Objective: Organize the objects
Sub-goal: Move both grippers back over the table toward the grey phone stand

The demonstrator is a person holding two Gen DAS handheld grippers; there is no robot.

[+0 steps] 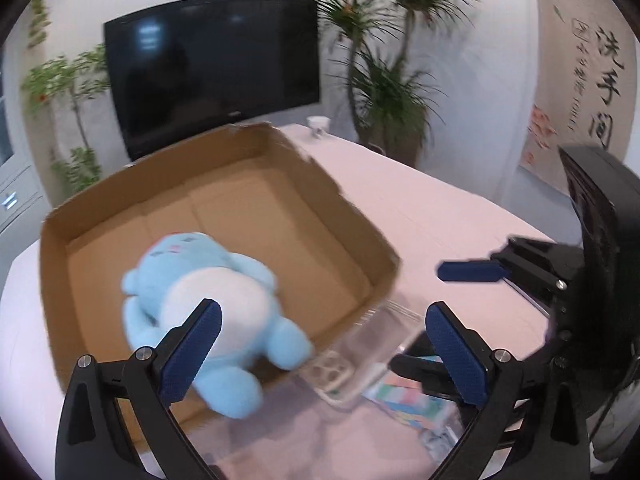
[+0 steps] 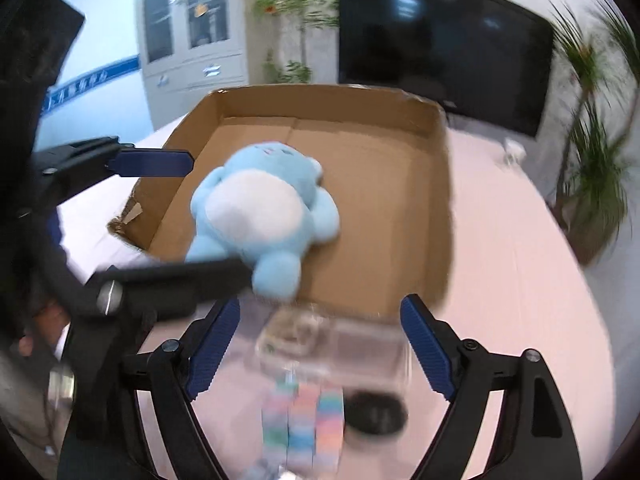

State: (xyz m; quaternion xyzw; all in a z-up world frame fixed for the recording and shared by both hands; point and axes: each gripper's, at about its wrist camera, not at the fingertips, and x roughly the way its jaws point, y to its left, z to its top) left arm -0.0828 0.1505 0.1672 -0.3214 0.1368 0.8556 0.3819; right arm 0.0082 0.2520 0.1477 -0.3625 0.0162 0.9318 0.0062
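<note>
A light-blue plush toy (image 1: 208, 312) with a white belly lies in an open cardboard box (image 1: 280, 216), near its front edge; it also shows in the right wrist view (image 2: 260, 212) inside the box (image 2: 400, 184). My left gripper (image 1: 320, 352) is open and empty just in front of the plush. My right gripper (image 2: 320, 344) is open above a clear plastic container (image 2: 332, 340) and pastel coloured blocks (image 2: 304, 420). The container (image 1: 368, 340) and blocks (image 1: 408, 396) also show in the left wrist view. The other gripper's fingers cross each view, the right one (image 1: 472, 271) and the left one (image 2: 154, 162).
A pink table (image 1: 440, 208) carries the box. A white cup (image 1: 318, 125) stands at its far end. A dark round object (image 2: 374, 412) lies beside the blocks. A black screen (image 1: 212, 68), potted plants (image 1: 384, 80) and a grey cabinet (image 2: 192, 32) stand behind.
</note>
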